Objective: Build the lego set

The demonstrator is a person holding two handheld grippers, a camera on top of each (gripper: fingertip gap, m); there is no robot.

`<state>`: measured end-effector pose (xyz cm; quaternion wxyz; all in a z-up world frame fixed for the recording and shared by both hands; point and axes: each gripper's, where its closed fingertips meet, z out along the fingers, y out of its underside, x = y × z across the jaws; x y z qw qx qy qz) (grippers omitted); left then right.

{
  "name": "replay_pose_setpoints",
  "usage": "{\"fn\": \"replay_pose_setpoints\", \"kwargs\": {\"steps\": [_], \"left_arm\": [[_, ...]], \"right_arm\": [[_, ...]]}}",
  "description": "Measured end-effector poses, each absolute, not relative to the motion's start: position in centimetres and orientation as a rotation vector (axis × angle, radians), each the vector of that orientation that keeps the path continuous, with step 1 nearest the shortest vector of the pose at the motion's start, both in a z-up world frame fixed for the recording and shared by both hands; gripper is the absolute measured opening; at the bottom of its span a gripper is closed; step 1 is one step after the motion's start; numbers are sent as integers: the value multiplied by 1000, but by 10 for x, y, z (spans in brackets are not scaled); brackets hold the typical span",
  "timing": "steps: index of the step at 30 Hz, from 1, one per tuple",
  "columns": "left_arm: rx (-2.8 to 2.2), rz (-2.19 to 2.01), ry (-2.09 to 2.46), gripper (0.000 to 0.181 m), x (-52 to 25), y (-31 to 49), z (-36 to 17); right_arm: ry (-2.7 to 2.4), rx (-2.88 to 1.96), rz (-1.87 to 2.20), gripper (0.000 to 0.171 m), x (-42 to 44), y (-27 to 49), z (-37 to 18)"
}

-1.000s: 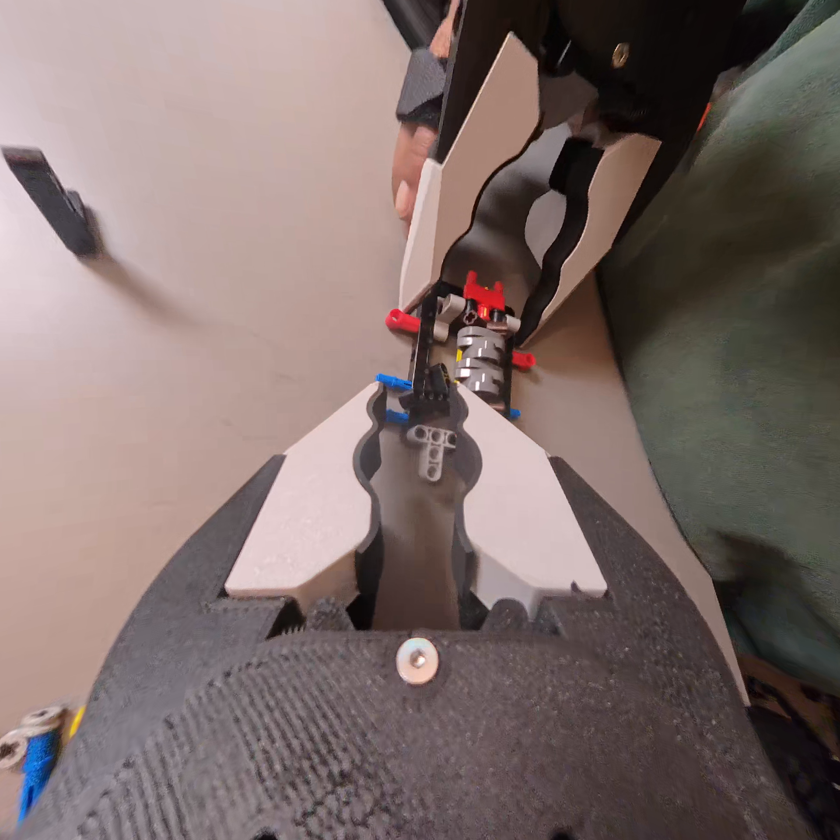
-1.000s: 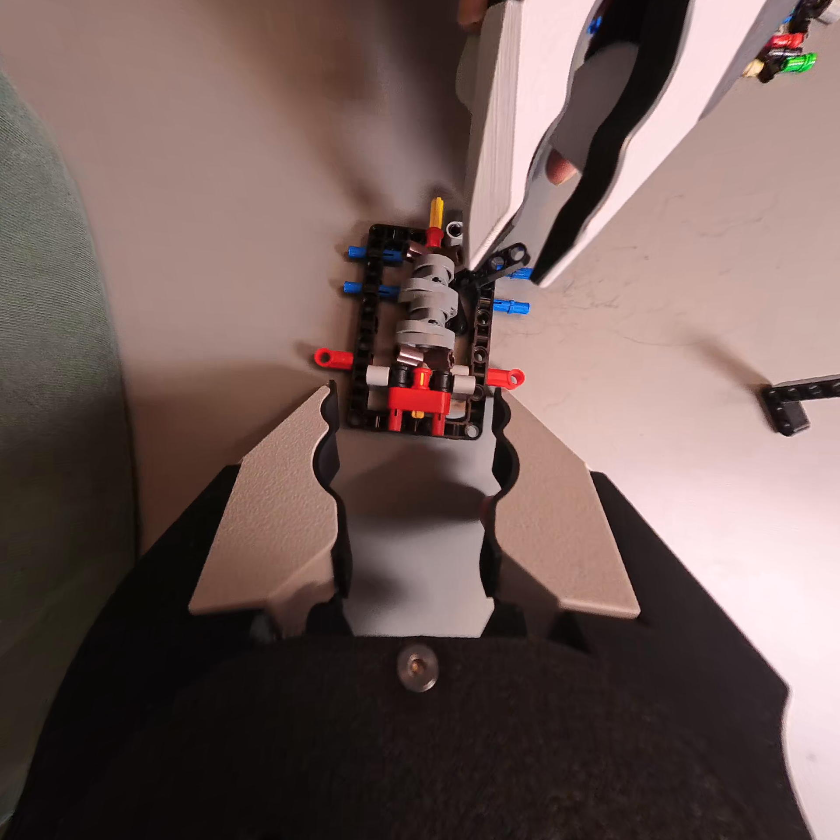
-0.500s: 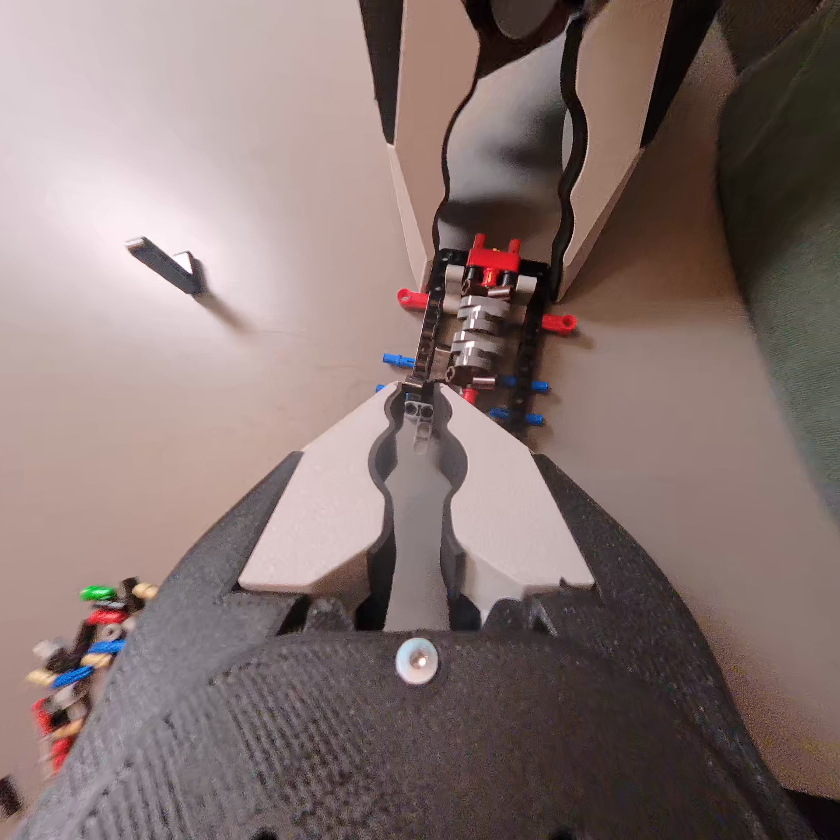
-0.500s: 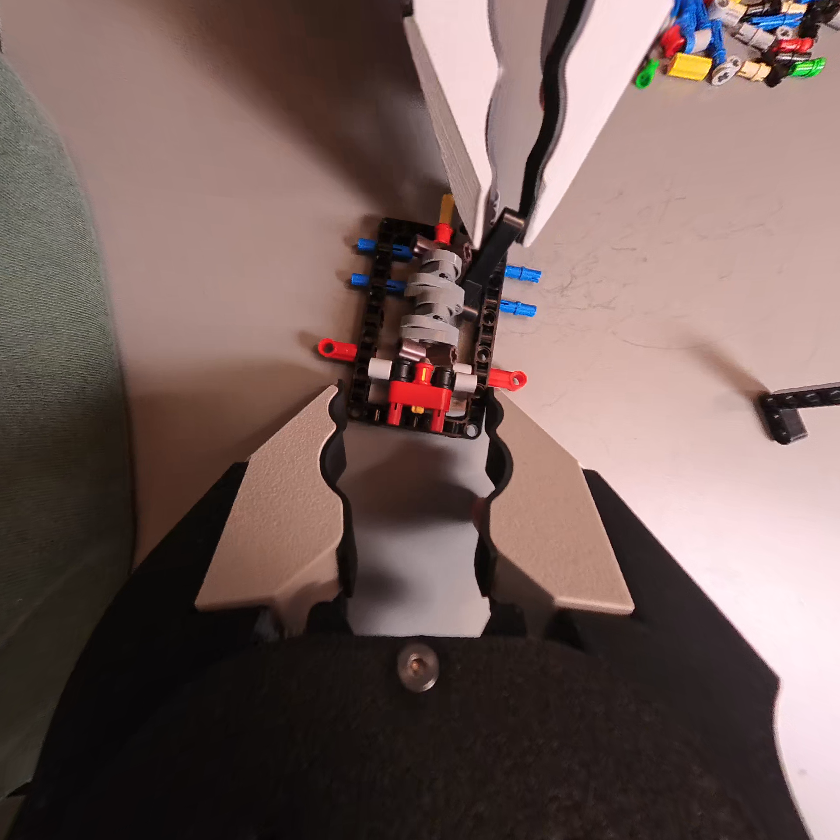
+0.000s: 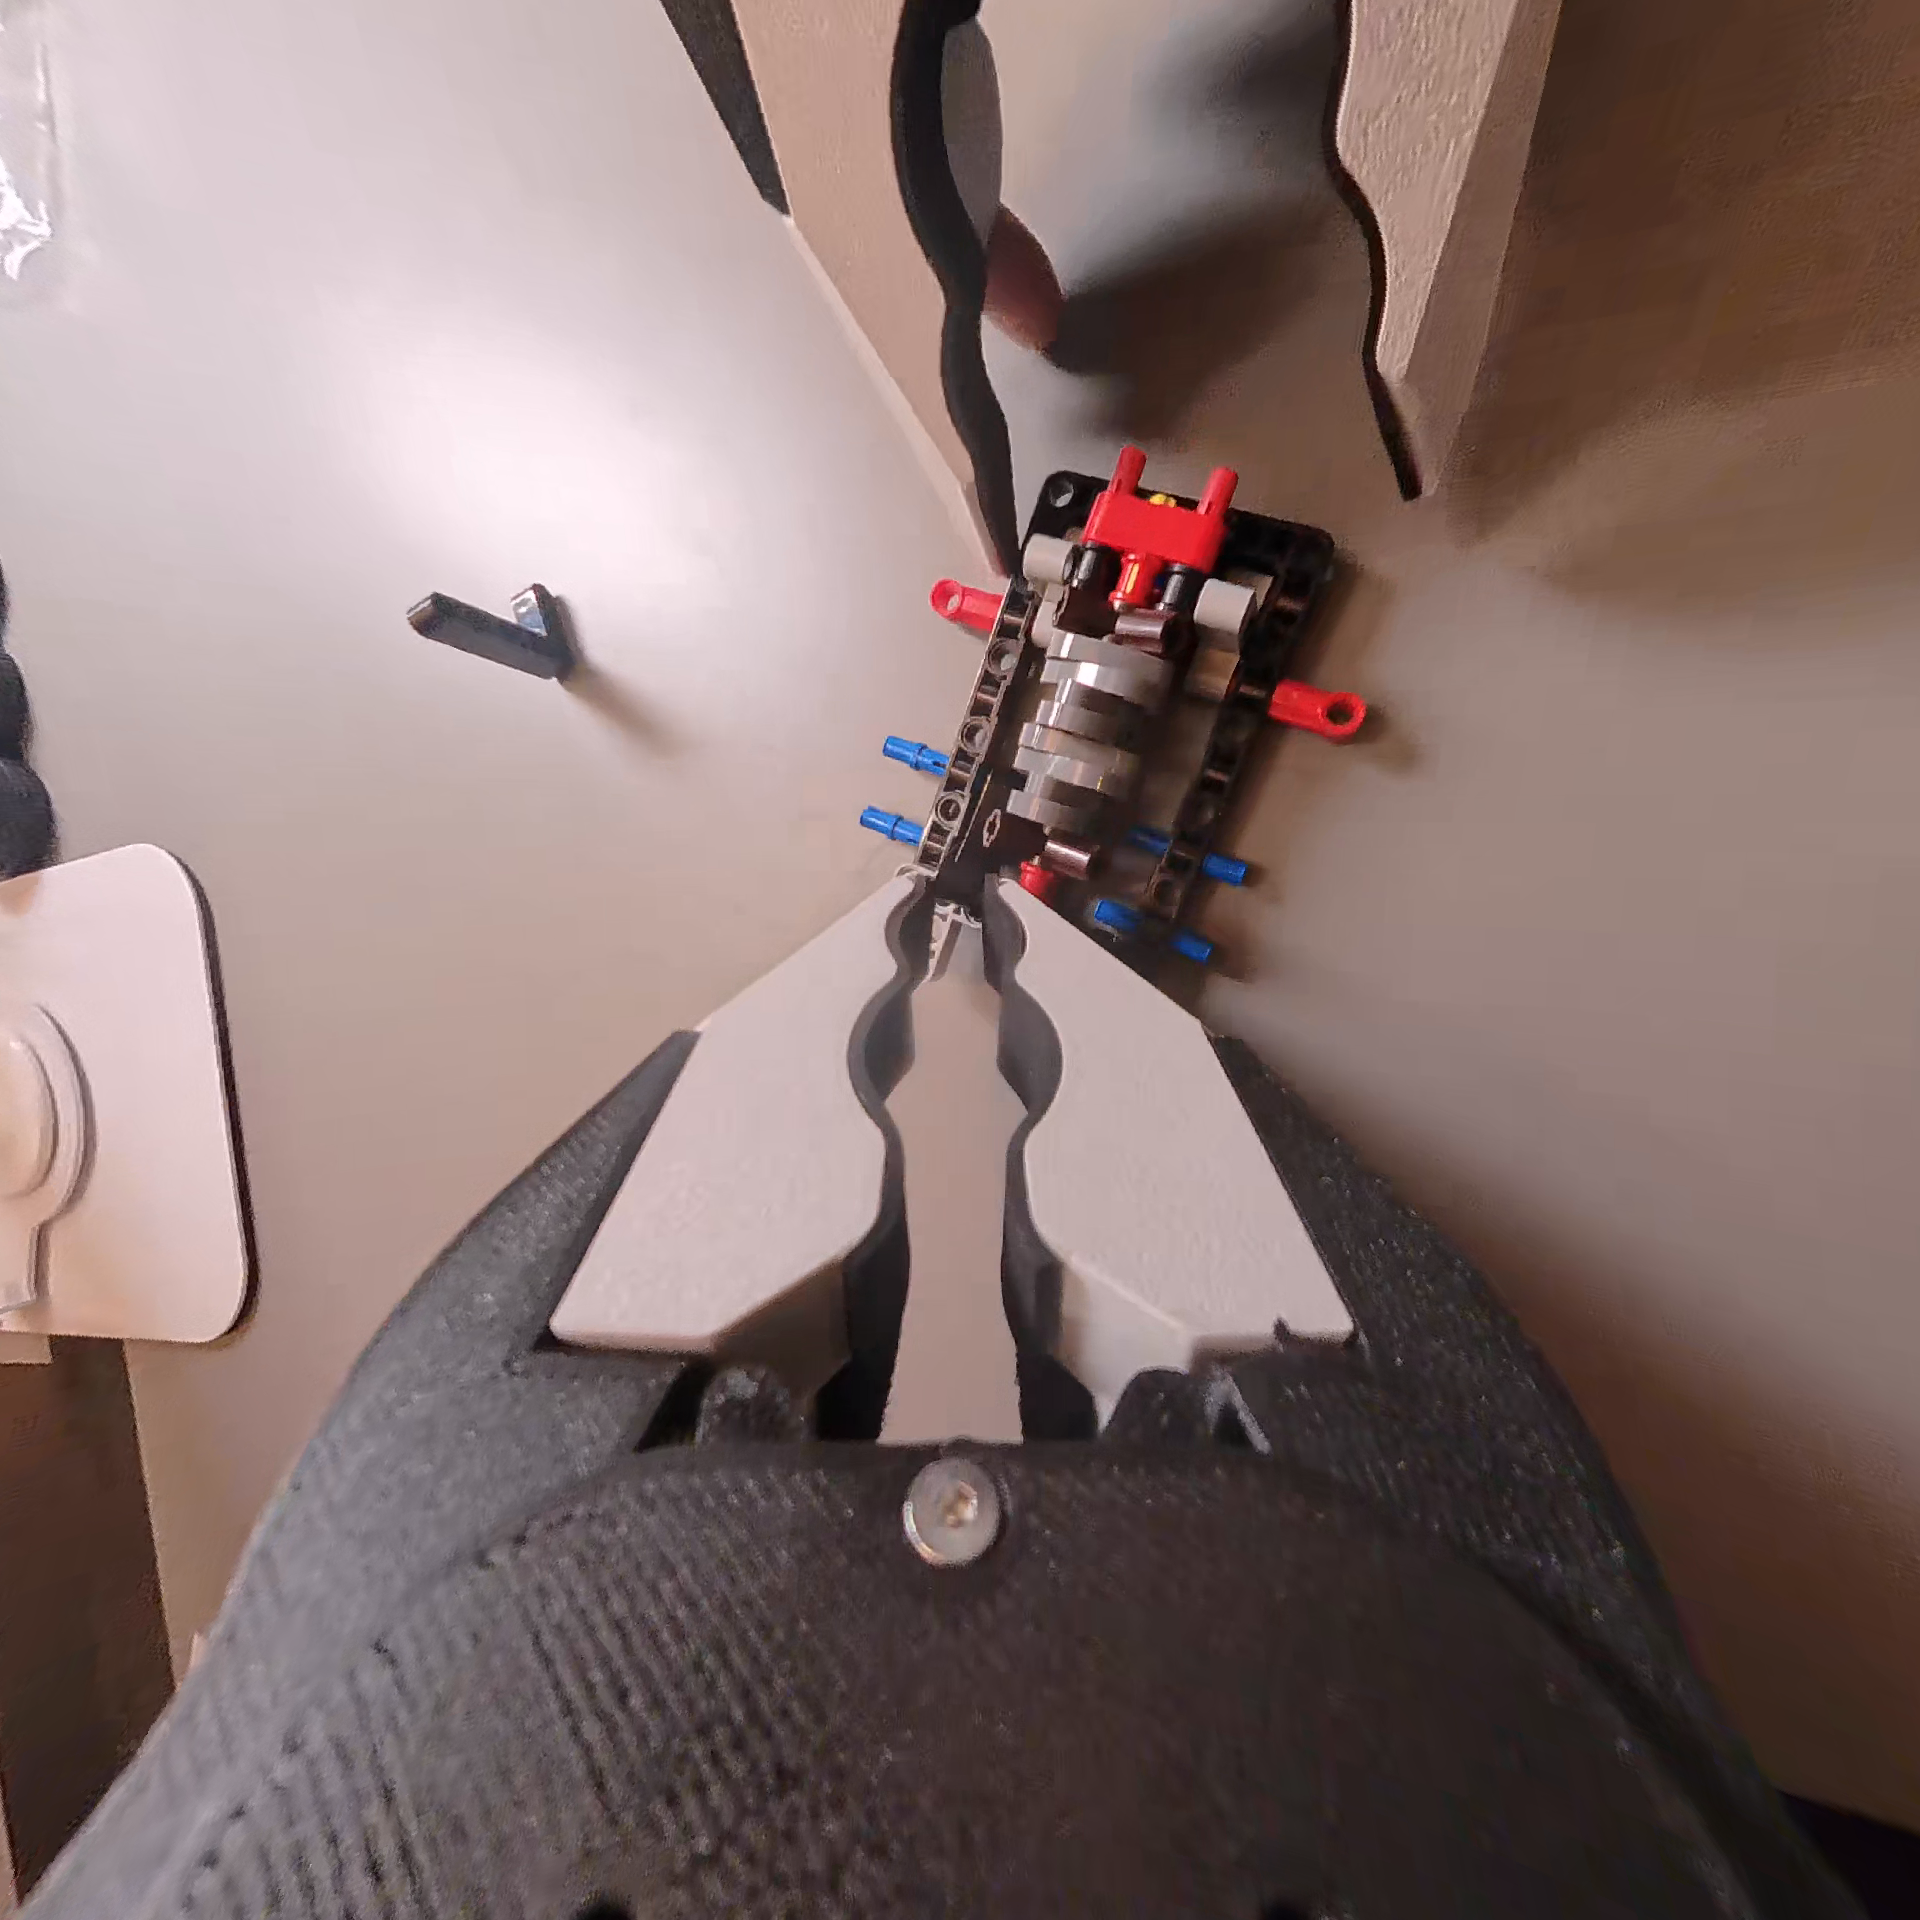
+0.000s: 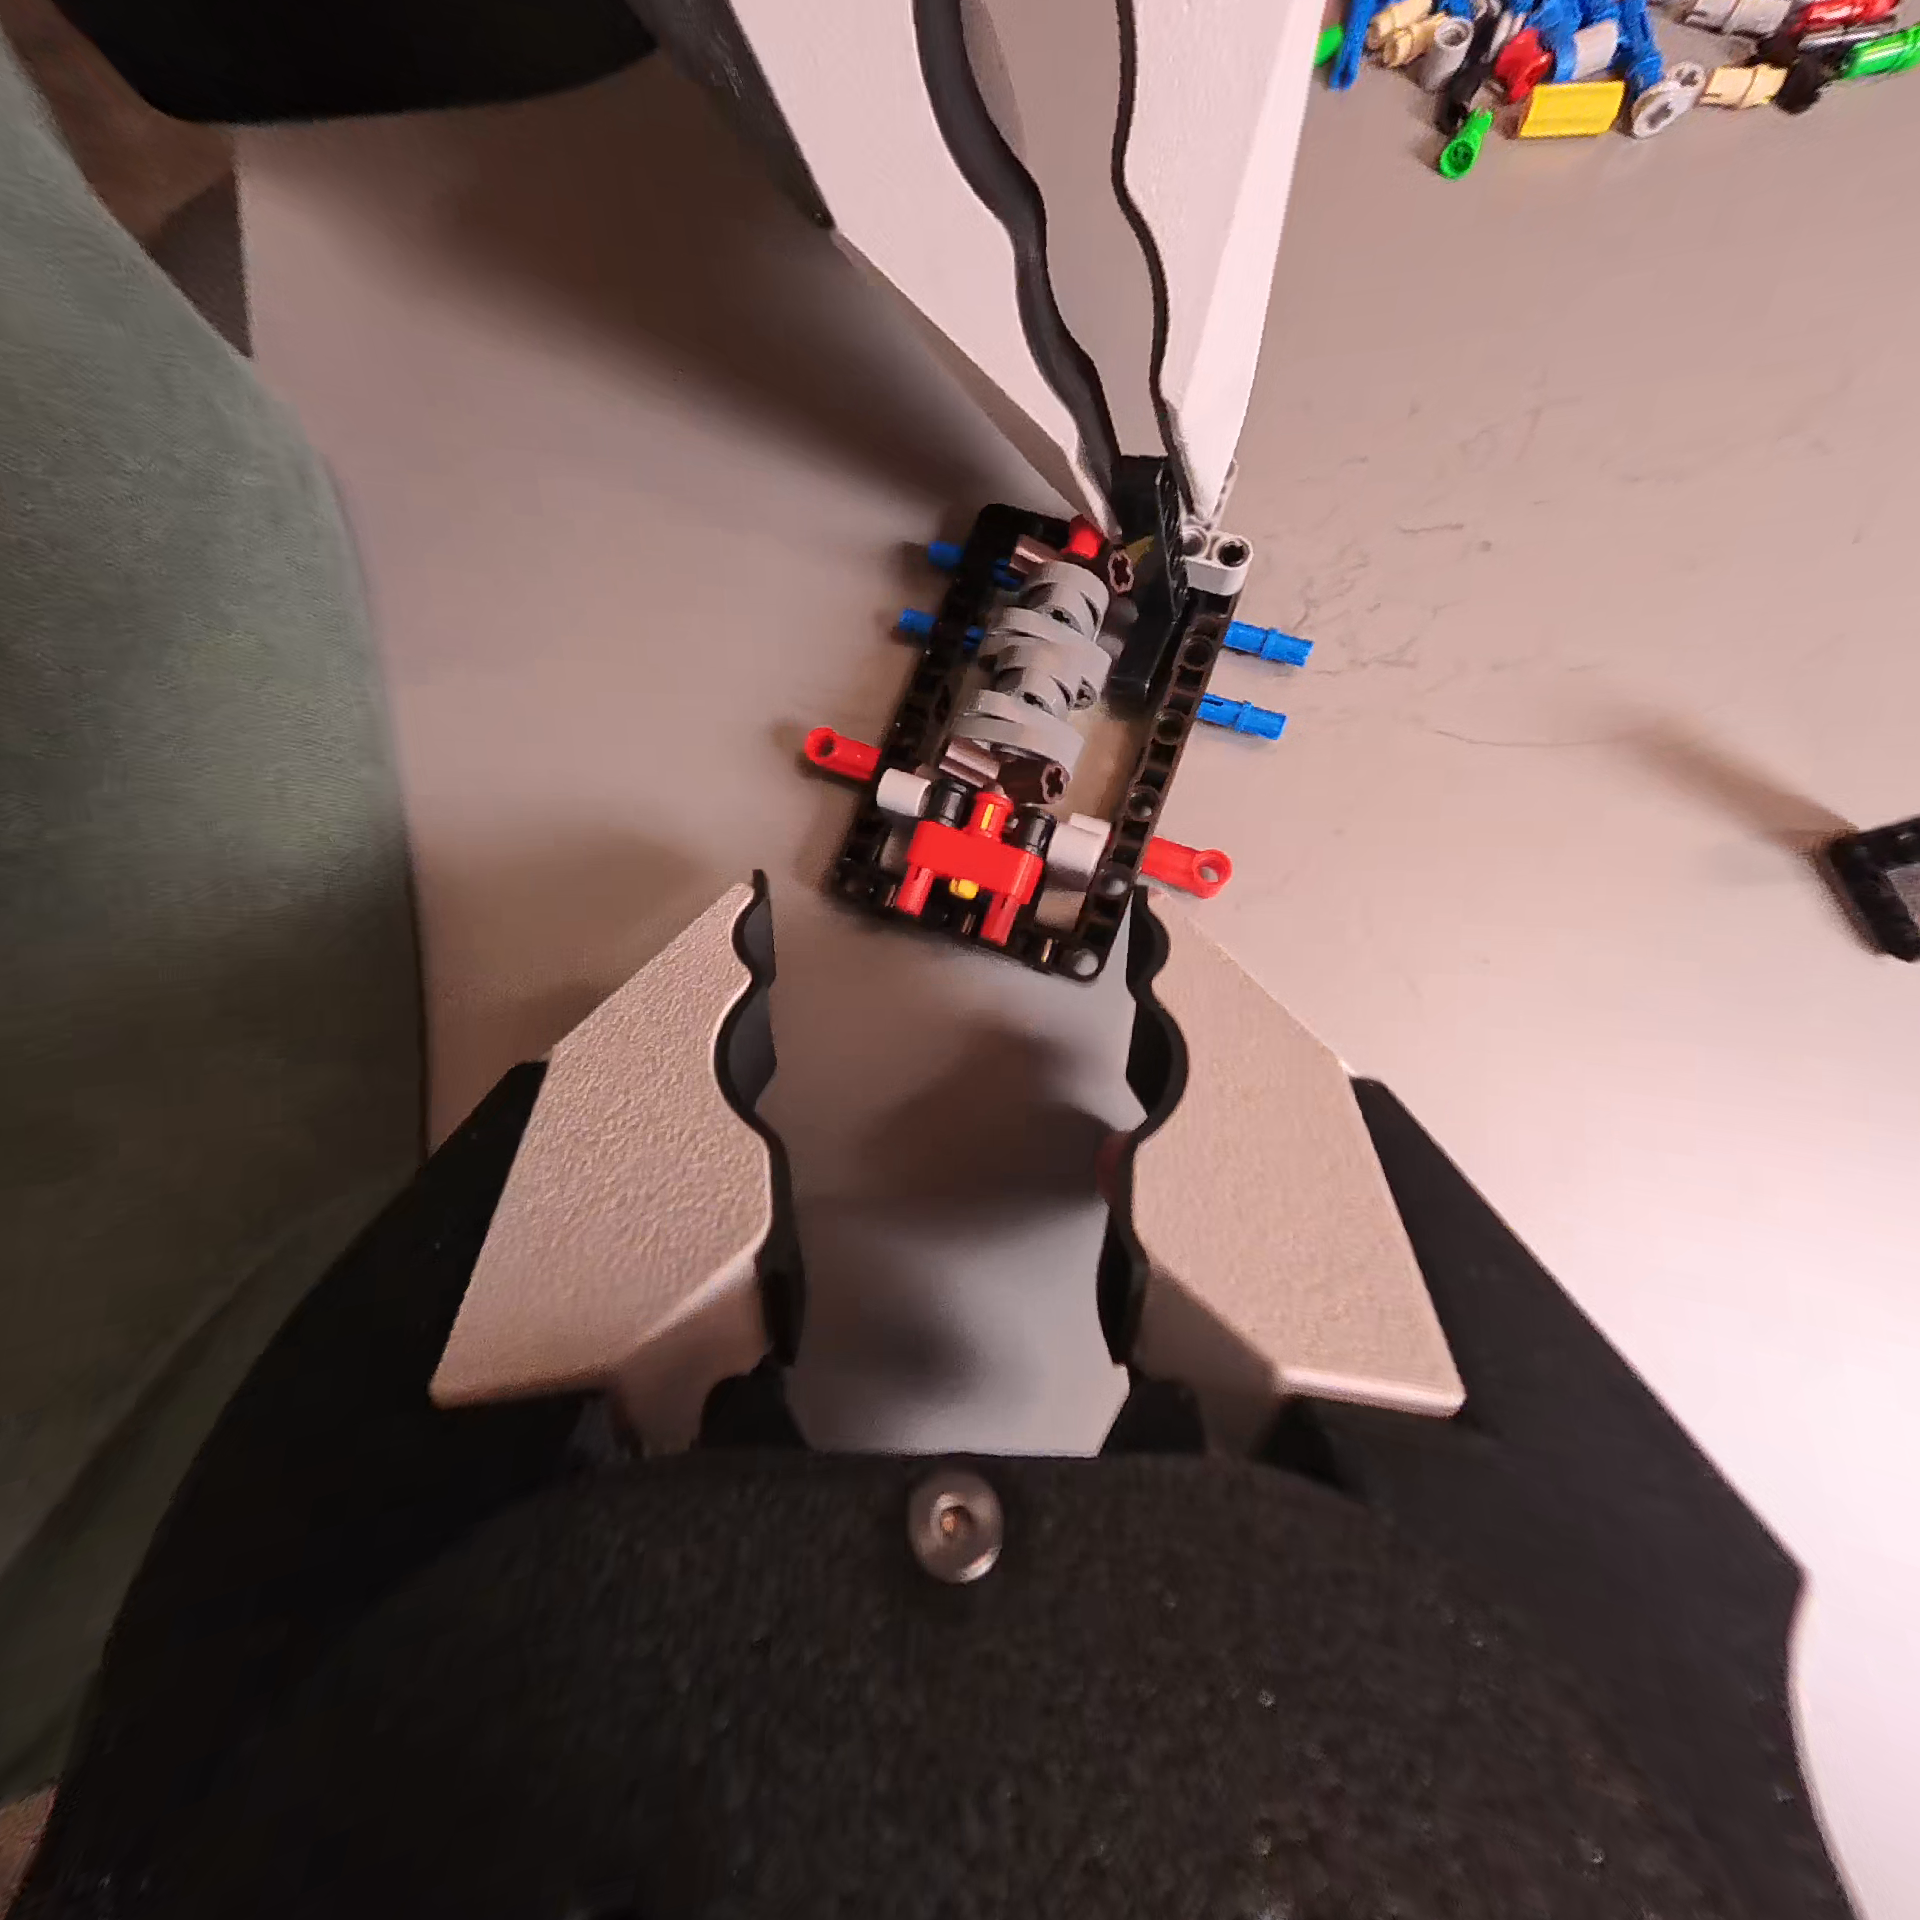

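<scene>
The lego assembly (image 5: 1122, 717) is a black rectangular frame with a grey crankshaft, a red end block, and red and blue pins. It lies flat on the tan table (image 5: 416, 364). My left gripper (image 5: 951, 914) is shut on a black beam (image 6: 1148, 613) with a small grey connector (image 6: 1216, 556), held at the frame's far corner; the gripper shows from above in the right wrist view (image 6: 1143, 488). My right gripper (image 6: 948, 904) is open and empty just short of the frame's red end (image 6: 966, 857). Its right fingertip (image 6: 1143, 925) is at the frame's corner. It shows in the left wrist view (image 5: 1200, 509).
A loose black L-shaped beam (image 5: 499, 634) lies on the table apart from the frame, also in the right wrist view (image 6: 1881, 894). A pile of coloured loose pieces (image 6: 1610, 62) sits far off. Green cloth (image 6: 156, 727) borders the table edge. A white rounded plate (image 5: 114, 1091) lies at the left.
My left gripper has swung round and brought the black beam down onto the frame's corner. The frame now lies slightly turned, and my right gripper's fingers no longer flank its red end.
</scene>
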<state>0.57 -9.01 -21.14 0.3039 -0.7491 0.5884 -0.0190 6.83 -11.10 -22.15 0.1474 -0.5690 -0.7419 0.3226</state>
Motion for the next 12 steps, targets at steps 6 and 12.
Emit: {"fn": "replay_pose_setpoints", "kwargs": {"steps": [6,12], "left_arm": [[-2056,-94,1537,7,6,-86,-212],[-2185,-138,1466,7,4,-78,-212]], "right_arm": [[-2113,-1523,1174,69,59,-86,-197],[-2251,-1553,1229,88,42,-82,-210]]}}
